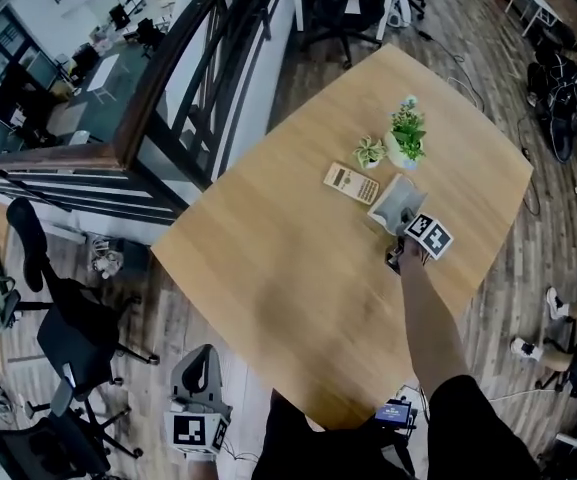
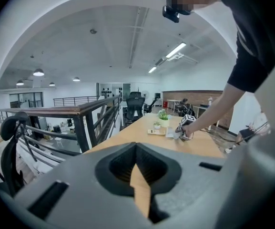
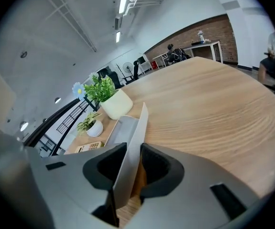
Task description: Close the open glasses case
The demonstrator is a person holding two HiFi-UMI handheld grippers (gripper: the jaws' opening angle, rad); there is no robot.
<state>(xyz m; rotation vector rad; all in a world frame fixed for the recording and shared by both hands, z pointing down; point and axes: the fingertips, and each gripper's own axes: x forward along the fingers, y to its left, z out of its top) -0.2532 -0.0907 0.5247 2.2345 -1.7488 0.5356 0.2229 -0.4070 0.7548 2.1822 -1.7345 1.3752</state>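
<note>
The open glasses case is seen lying on the wooden table, toward its far right side. The right gripper is brought in over the case's near end at the end of an outstretched arm. Its jaws are spread, and the raised grey lid is straddled between them. A sliver of brown is visible between the lid and the right-hand pad, so the lid is not clamped.

And it's crowded around the case. A leafy plant in a white pot is parked just beyond the case's far end. A smaller potted plant is set beside that, to the left. A tan calculator is laid flat just left of the case, close to its open tray.

The left gripper is held low, off the table's near corner and well apart from the case. Its jaws are drawn together with nothing caught in them.

A dark railing is seen past the table's left edge, with office chairs below it.
</note>
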